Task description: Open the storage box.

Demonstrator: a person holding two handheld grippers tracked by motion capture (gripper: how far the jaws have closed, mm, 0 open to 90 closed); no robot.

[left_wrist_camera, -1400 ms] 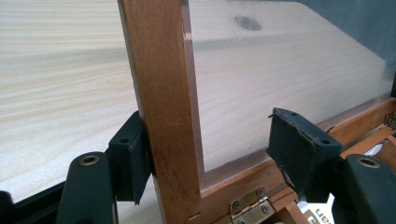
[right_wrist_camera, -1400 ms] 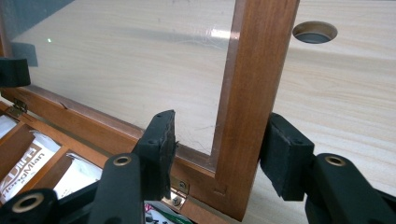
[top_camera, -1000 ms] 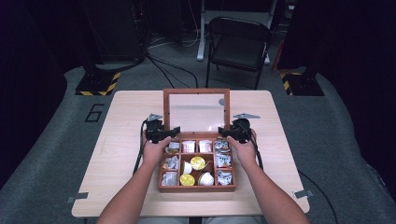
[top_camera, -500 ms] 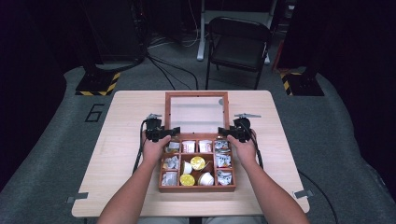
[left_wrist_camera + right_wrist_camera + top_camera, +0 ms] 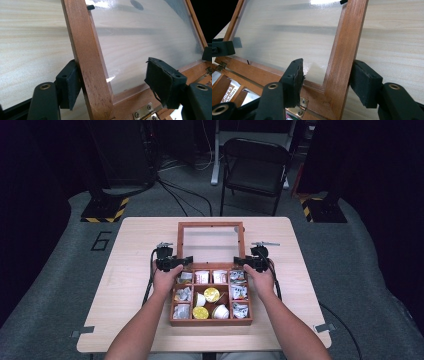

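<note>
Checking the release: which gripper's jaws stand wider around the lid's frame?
The left gripper: its jaws have just been opening, the lid frame between them, one pad well off it over the glass. The right gripper's pads sit closer.

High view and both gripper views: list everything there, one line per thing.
Brown wooden compartment box: one, table centre, lid with clear pane open.
Yellow-lidded cups: two, middle compartments.
White cups: two, middle compartments.
Silvery packets: several, outer compartments.
Light wooden table: one.
Black folding chair: one, behind table.
Left gripper: black, jaws have just been opening, straddling lid's side rail.
Right gripper: black, jaws astride opposite rail, with gaps at both pads.
</note>
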